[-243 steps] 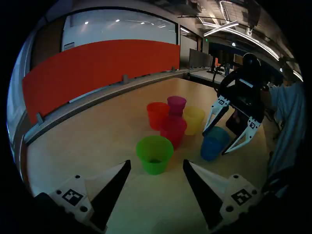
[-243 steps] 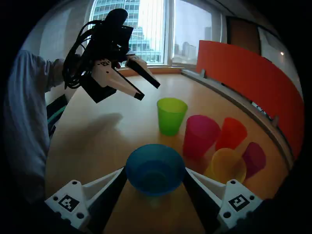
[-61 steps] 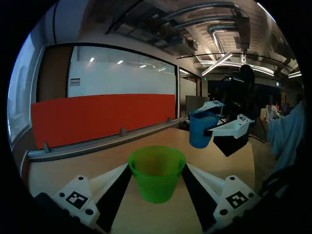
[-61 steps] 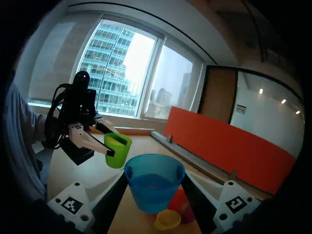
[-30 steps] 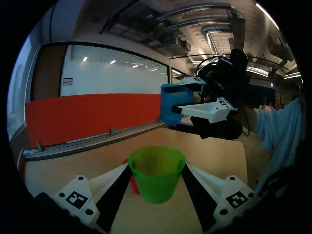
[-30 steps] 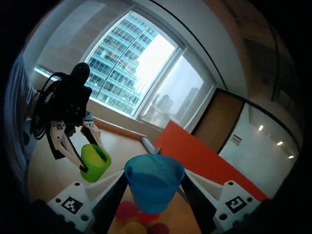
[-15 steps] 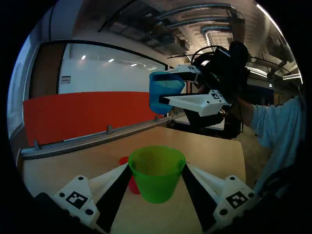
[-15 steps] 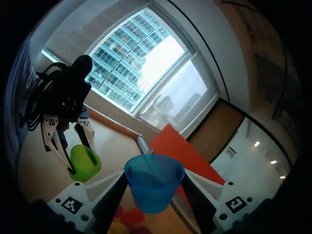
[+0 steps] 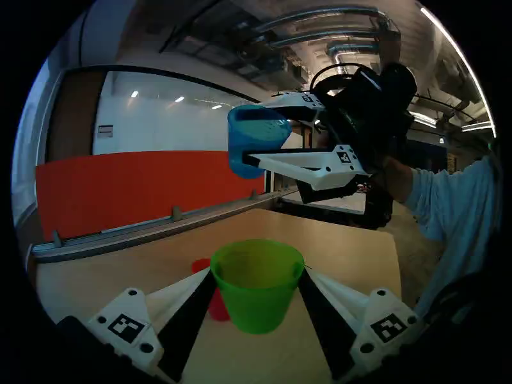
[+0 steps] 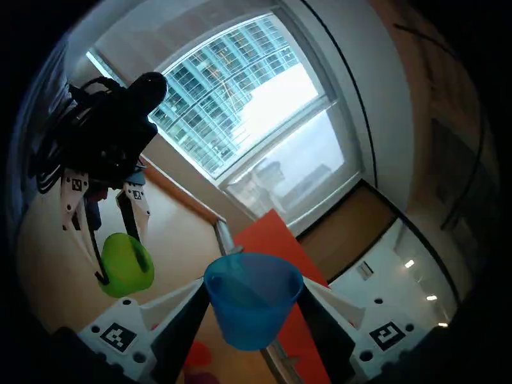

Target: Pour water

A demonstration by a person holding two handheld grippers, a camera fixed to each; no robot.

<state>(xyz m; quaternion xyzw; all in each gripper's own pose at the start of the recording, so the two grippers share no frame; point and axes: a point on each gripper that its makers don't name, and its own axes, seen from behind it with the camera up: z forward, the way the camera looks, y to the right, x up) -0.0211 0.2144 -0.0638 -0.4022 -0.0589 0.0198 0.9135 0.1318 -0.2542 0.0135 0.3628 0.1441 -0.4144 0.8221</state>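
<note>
**Blue cup held high over green cup; no pour seen yet**

**Handling.** Both cups appear to be thin plastic tumblers. I judge them light, smooth-walled and likely to flex if squeezed hard. Their taper means a loose hold could let them slip downward. The sound place to hold is mid-wall, below the rim, and both are held there.

**Claws.** The right gripper (image 10: 253, 285) is clamped on the blue cup (image 10: 253, 307), one finger on each side of the wall. The left gripper (image 9: 256, 274) is likewise clamped on the green cup (image 9: 257, 301).

**Position.** In the left gripper view the green cup sits near and upright, raised off the table (image 9: 339, 246). The blue cup hangs higher, farther off and slightly left, well apart from the green rim and somewhat tilted. A red cup (image 9: 202, 264) stands on the table just behind the green one to its left, partly hidden.

**Contents.** The blue wall is translucent. In the right gripper view a slanted line inside it suggests some water, though the level cannot be fixed. No stream leaves the rim. Nothing can be made out inside the green cup.

**Judgement.** The pour calls for bringing the blue rim nearer over the green mouth before tipping further.
</note>
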